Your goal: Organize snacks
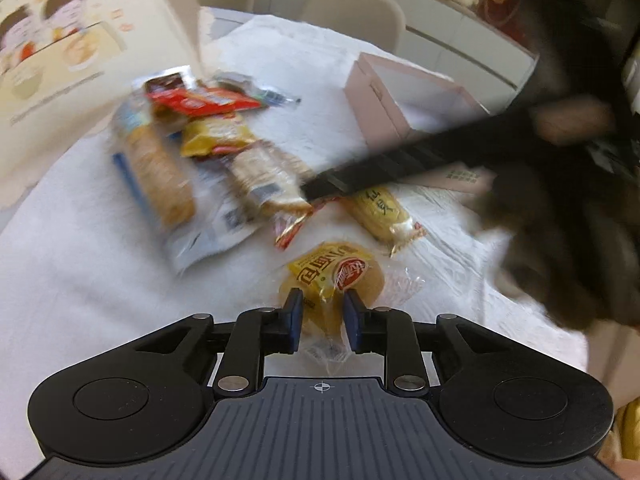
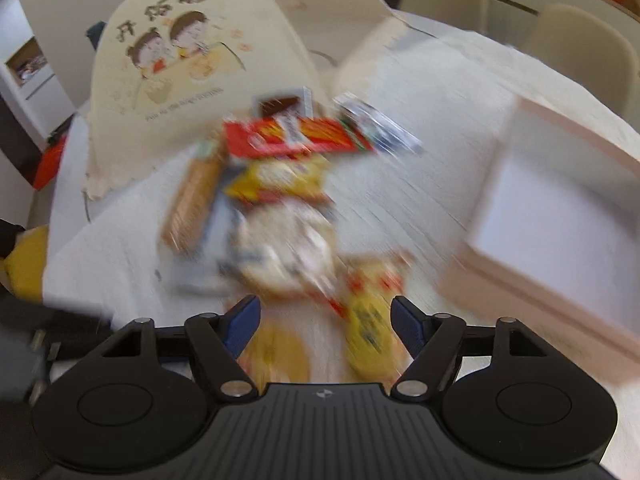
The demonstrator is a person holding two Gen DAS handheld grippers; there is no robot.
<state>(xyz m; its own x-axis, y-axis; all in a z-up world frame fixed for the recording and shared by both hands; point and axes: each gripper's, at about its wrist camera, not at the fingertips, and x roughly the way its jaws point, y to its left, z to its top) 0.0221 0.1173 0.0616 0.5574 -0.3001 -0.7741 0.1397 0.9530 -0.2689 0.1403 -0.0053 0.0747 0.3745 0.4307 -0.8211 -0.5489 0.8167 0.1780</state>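
On the near part of the cloth-covered desk (image 1: pixel 80 280), gripping the round yellow bun packet (image 1: pixel 332 276) with the left gripper (image 1: pixel 322 312). Clenching the blue fingers (image 1: pixel 294 310) on the packet's near half, with the clear wrapper edge sticking out toward the camera below them.

Just beyond, holding the right gripper (image 2: pixel 326 320) over the snacks with its fingers (image 2: pixel 244 320) spread wide, released and grasping nothing. Hovering over a long yellow packet (image 2: pixel 368 320), which is lying just right of the bun packet; heavy blur is hiding whether anything is touching.

Farther out, looking at the loose heap: a red packet (image 1: pixel 200 100) at the far end, a crinkled yellow bag (image 1: pixel 216 136) nearer, a long biscuit sleeve (image 1: pixel 160 168) along the left side, all overlapping.

Right of the heap and apart from it, showing an open pink box (image 1: pixel 384 92). Standing at the far left, touching the heap's far end, a cream paper bag (image 1: pixel 60 40) printed with two cartoon children. Lining the far side of the desk, pale chairs (image 1: pixel 352 16).
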